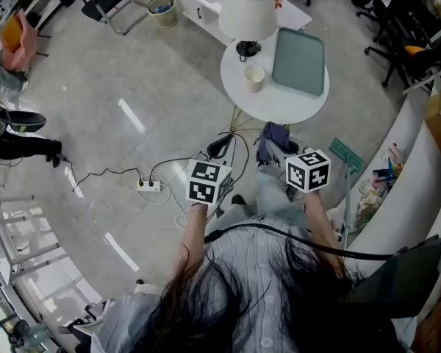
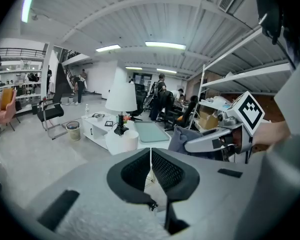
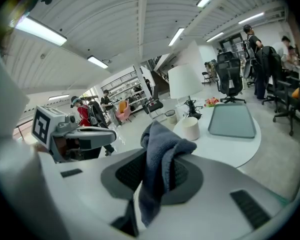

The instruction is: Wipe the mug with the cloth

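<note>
A cream mug (image 1: 254,77) stands on the round white table (image 1: 268,105), near its left side. Both grippers hang in the air short of the table, well apart from the mug. My right gripper (image 1: 279,149) is shut on a blue-grey cloth (image 1: 273,137); in the right gripper view the cloth (image 3: 160,156) bunches up above the jaws and hangs down between them, with the mug (image 3: 190,128) beyond it. My left gripper (image 1: 219,148) is shut and holds nothing; its jaws (image 2: 150,159) meet in a thin line, with the mug (image 2: 126,140) ahead of them.
On the table also stand a white lamp (image 1: 248,9) and a grey-green tray (image 1: 299,61). A power strip (image 1: 149,186) with cables lies on the floor to the left. Office chairs (image 1: 397,28) and a cluttered counter (image 1: 426,160) stand on the right. People are at the far end of the room.
</note>
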